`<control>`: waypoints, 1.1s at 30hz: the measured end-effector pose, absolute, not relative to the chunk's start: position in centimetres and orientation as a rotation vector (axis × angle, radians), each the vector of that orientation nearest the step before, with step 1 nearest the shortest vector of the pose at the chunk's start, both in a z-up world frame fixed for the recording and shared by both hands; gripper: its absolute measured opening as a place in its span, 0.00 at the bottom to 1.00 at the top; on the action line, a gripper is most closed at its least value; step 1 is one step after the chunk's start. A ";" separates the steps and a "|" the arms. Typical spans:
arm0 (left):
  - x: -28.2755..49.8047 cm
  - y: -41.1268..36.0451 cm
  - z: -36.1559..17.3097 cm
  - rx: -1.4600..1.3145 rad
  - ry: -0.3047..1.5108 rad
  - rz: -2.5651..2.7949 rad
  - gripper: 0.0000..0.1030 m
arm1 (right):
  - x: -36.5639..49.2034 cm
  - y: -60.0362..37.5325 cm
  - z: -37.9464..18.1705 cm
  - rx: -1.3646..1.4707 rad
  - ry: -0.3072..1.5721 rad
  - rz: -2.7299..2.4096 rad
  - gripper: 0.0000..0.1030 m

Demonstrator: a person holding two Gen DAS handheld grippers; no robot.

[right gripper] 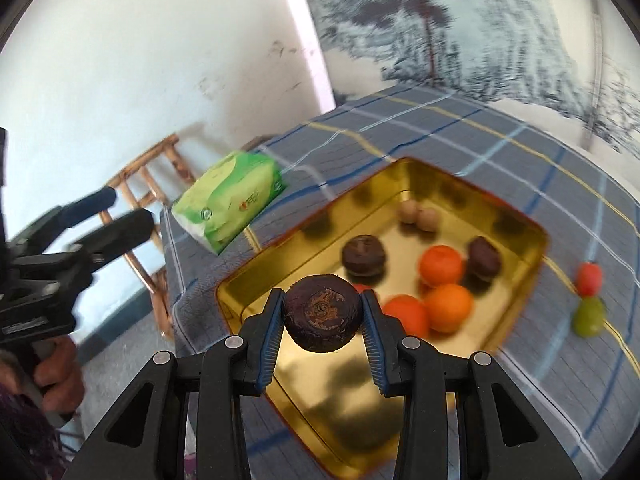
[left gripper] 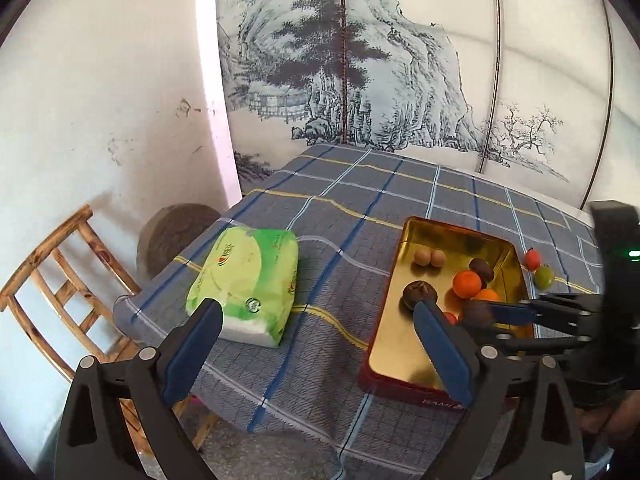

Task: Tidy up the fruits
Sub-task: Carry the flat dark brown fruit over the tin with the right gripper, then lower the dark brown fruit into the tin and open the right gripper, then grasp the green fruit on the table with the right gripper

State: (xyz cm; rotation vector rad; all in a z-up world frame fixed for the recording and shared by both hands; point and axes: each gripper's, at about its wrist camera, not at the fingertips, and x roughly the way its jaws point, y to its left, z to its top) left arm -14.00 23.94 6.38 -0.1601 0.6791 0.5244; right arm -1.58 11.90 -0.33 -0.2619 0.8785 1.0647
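right gripper [right gripper: 322, 318] is clamped on a dark round fruit [right gripper: 320, 312], pinched at 9 and 3 o'clock w/ its flat face toward the camera. it hangs over the near bare end of the gold tin [right gripper: 532, 256] — the tin floor is straight below, other fruit lie toward 1 o'clock, so prob. a drop comes next. left gripper [left gripper: 316, 344] is spread wide w/ nothing in it, off at 9 o'clock. red fruit [right gripper: 589, 278] & green fruit [right gripper: 588, 316] sit outside the tin at 3 o'clock.
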 end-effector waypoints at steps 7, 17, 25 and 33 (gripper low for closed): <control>-14.5 23.9 6.5 -0.118 0.681 0.543 0.92 | -1.9 16.2 -2.4 -0.328 0.917 1.083 0.38; -14.3 23.4 6.1 -0.081 0.707 0.541 0.92 | -1.2 17.6 -2.7 -0.309 0.924 1.063 0.40; -13.7 22.4 5.8 -0.075 0.732 0.506 0.93 | -0.6 12.9 -0.8 -0.145 0.873 1.052 0.42; -12.2 19.1 5.5 -0.042 0.726 0.362 0.93 | 2.0 -0.2 -1.8 -0.081 0.814 0.808 0.55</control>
